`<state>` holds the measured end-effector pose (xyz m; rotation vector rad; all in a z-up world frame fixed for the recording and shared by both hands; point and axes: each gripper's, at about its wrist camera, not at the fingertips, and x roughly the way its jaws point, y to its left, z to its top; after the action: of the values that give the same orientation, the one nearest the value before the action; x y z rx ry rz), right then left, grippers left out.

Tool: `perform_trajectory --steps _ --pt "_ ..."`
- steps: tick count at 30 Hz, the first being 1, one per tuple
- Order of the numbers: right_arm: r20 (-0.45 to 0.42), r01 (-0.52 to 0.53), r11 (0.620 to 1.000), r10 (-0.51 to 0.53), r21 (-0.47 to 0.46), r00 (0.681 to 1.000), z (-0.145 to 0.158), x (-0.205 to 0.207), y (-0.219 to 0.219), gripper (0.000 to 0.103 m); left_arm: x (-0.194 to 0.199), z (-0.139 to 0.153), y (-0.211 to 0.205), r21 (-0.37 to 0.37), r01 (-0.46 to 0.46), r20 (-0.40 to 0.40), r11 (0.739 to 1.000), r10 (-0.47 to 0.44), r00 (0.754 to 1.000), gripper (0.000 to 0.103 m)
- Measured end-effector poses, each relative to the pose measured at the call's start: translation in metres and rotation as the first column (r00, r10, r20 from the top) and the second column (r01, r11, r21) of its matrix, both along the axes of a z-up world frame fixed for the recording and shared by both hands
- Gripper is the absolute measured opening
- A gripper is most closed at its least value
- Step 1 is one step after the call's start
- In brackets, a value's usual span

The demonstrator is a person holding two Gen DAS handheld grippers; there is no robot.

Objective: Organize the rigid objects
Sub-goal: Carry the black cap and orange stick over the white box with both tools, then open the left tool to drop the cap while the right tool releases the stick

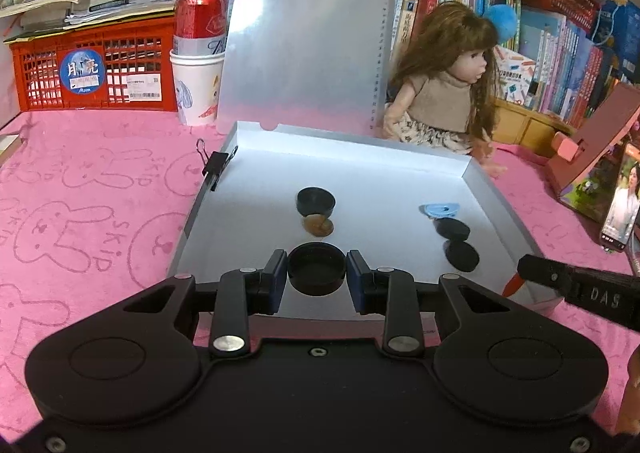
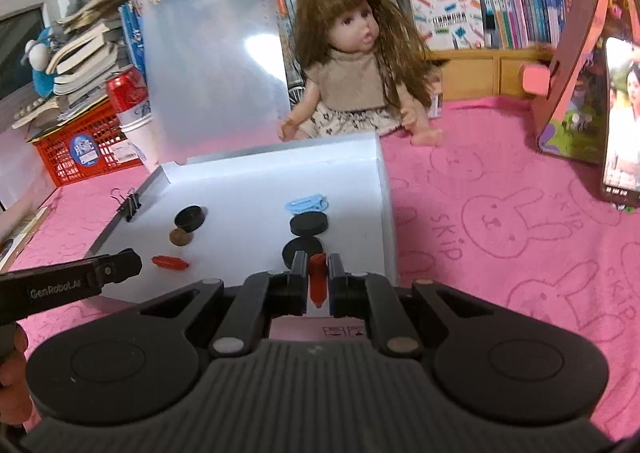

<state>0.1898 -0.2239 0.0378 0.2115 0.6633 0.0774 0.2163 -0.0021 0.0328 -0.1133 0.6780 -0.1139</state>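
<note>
Here, the left gripper (image 1: 317, 273) has its fingers closed around a round black cap (image 1: 317, 271) with a hollow top, low over the white tray's (image 1: 256, 221) near edge. The right gripper (image 2: 318, 281) pinches an upright red peg (image 2: 317, 281) by the tray's right wall; mid-tray lies bare.

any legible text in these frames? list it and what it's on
"SKIP" on the pink cloth, beside its rabbit drawings.
"GenRobot.AI" on the left claw's arm, in the right wrist view.
"DAS" on the right claw's arm, in the left wrist view.
"月亮" on the red crate's sticker.
Book spines, can label: too blurred.
</note>
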Motion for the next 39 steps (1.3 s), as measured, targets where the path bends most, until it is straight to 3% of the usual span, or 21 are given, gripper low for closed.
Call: perform_trajectory --steps 16,27,34,39 --pt "-0.102 0.074 0.954 -0.047 0.289 0.994 -0.018 0.035 -0.016 0.012 0.017 -0.021 -0.009 0.015 0.006 -0.035 1.000 -0.005 0.999 0.031" --pt "-0.116 0.095 0.932 -0.058 0.349 0.992 -0.025 0.034 -0.026 0.013 0.018 -0.028 -0.017 0.057 0.018 -0.021 0.998 -0.017 1.000 0.031" --pt "-0.109 0.126 0.881 -0.085 0.457 0.990 -0.030 0.031 -0.038 0.012 0.017 -0.029 -0.017 0.066 0.020 -0.017 0.998 -0.019 1.000 0.031" --pt "-0.106 0.122 0.885 -0.083 0.449 0.991 -0.028 0.031 -0.036 0.016 0.016 -0.027 -0.017 0.068 0.020 -0.015 0.998 -0.019 1.000 0.031"
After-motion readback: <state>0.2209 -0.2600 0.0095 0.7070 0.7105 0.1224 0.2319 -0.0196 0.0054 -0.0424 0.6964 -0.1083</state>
